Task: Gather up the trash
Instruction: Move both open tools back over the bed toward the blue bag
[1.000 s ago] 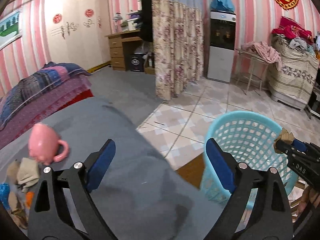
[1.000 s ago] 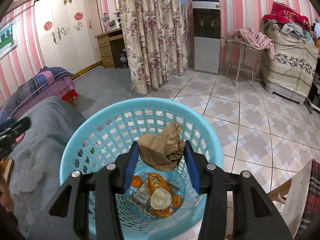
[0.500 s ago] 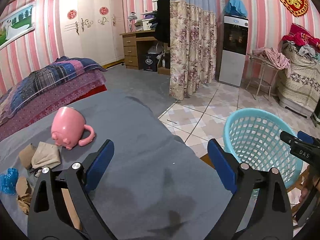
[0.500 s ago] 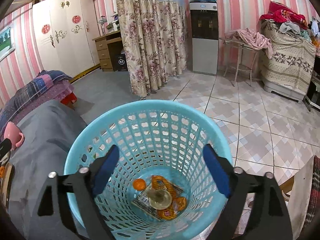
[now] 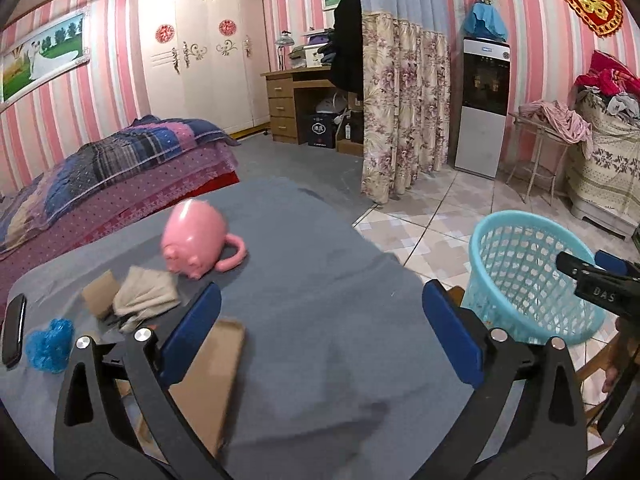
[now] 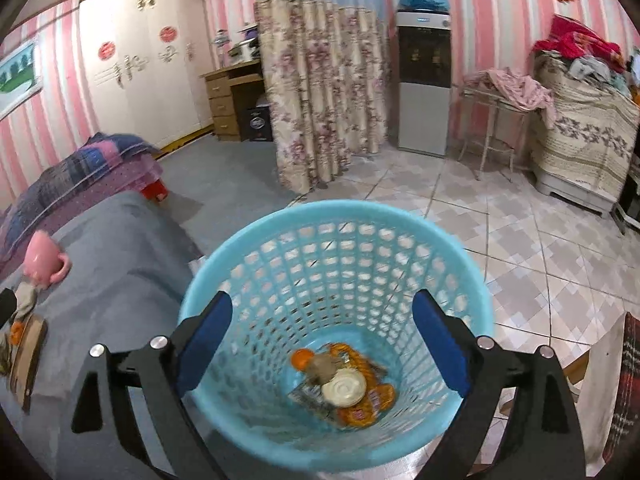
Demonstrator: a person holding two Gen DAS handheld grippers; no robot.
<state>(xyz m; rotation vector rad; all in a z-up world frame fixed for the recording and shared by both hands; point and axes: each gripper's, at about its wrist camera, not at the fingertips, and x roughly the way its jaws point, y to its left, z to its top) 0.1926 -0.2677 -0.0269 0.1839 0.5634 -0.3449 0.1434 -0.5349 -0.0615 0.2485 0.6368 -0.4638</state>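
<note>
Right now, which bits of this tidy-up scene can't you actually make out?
- Brown paper wad in the basket: right view, blurred.
- Flat cardboard piece on the grey cloth: left view, partly behind the left gripper.
- Dark flat object: left view, cut by edge.

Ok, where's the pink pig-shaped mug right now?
Left wrist view, left of centre: pink pig-shaped mug lies on the grey cloth-covered table, just behind the crumpled beige paper.

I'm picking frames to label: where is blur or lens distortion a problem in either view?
Left wrist view: pink pig mug smeared by motion blur, walls bowed by the fisheye, corners black. Right wrist view: trash at the bottom of the blue basket is soft and blurred; same fisheye bending.
</note>
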